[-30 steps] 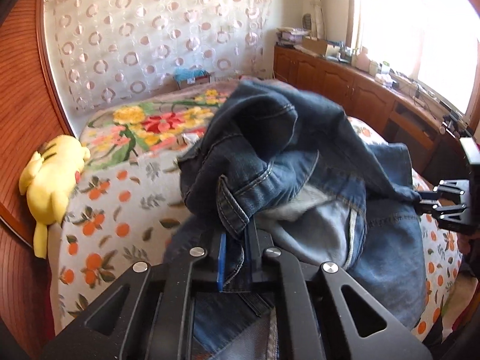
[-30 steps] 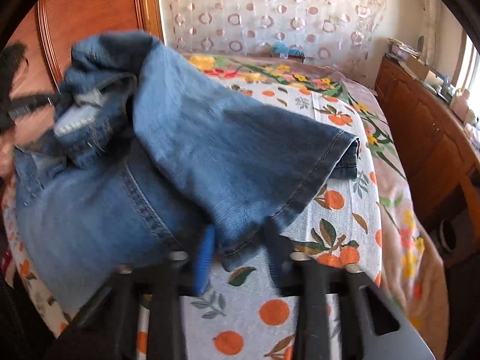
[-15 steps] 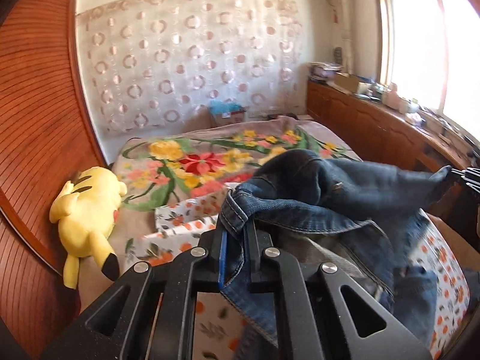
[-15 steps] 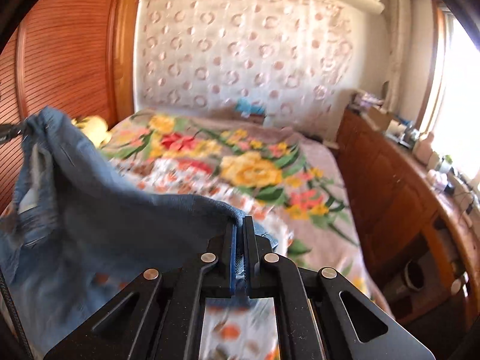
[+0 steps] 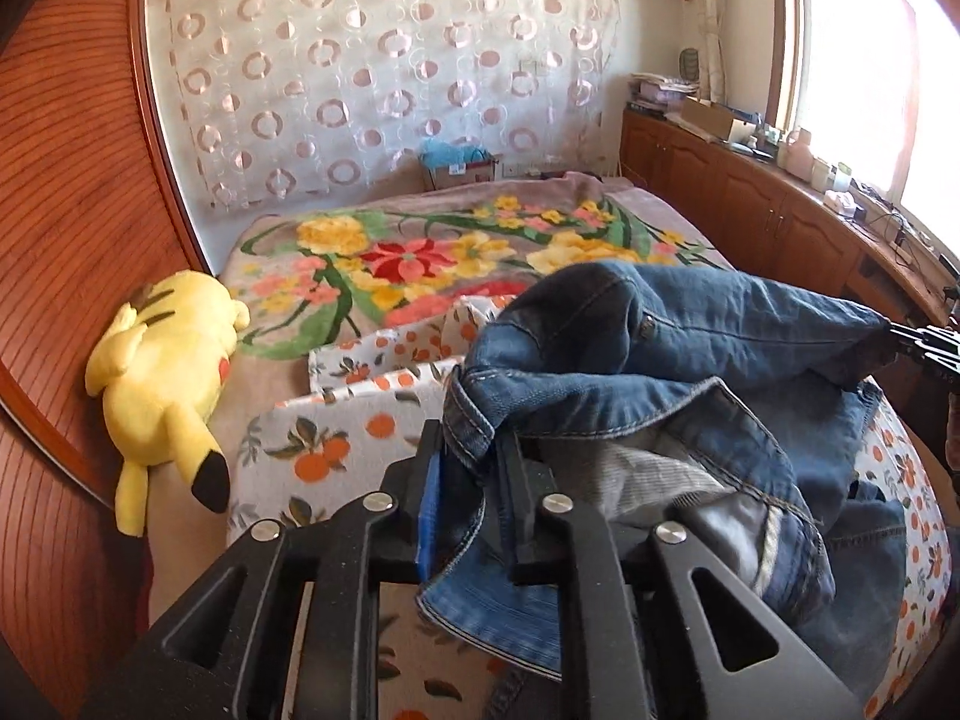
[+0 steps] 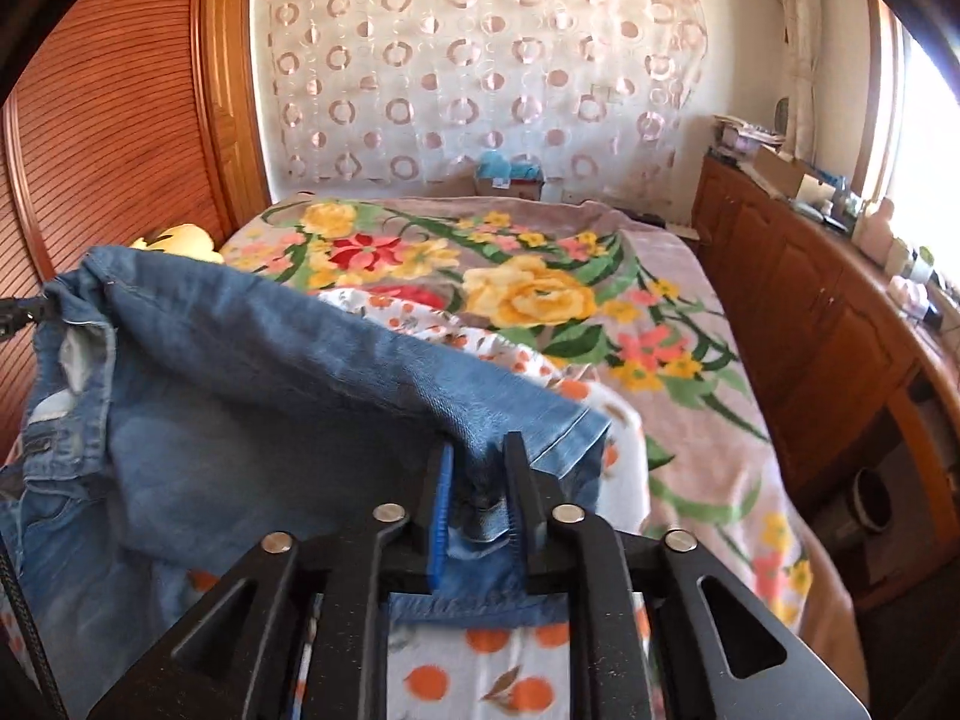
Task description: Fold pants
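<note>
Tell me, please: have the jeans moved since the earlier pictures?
Yes. In the right wrist view the jeans, which lay heaped low over the orange-print sheet, now hang stretched between both grippers, their upper edge risen toward the floral blanket.

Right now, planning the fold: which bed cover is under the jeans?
The white orange-print sheet, beneath the jeans; the big-flowered blanket lies beyond them.

The bed (image 5: 282,384) carries a floral blanket (image 5: 420,252) and a yellow plush toy (image 5: 162,360).
</note>
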Tool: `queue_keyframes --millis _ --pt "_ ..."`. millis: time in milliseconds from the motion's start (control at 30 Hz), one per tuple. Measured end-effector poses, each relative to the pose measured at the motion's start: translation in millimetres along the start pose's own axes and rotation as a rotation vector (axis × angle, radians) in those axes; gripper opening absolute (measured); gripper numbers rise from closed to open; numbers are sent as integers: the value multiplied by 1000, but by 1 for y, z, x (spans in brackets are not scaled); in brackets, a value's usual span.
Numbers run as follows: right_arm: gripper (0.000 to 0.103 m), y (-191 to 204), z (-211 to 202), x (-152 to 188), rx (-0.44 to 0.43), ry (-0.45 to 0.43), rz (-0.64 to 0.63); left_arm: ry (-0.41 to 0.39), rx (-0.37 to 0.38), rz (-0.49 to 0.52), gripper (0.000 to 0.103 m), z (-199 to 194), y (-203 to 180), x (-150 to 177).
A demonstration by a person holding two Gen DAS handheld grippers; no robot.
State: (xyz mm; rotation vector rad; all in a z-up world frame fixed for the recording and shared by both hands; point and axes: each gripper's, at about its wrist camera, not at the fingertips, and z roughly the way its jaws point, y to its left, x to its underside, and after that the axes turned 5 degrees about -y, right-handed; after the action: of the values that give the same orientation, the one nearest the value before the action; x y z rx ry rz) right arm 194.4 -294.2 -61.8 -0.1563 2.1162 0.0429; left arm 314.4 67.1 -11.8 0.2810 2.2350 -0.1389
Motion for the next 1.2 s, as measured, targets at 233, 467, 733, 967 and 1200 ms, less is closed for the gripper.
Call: queue_keyframes --millis 233,467,733,967,1200 --pt "23 -5 -9 24 -45 27 -1 -17 42 -10 50 -27 -7 17" --pt "35 -1 -32 39 -94 61 -12 7 73 -2 50 -52 -16 51" --pt "36 14 -26 26 -191 143 -16 59 94 -6 50 -66 -27 101" --pt "36 10 -1 31 -201 195 -20 76 59 -28 50 -76 -16 132" --pt "36 6 1 43 -182 186 -29 93 33 -46 52 -80 7 153"
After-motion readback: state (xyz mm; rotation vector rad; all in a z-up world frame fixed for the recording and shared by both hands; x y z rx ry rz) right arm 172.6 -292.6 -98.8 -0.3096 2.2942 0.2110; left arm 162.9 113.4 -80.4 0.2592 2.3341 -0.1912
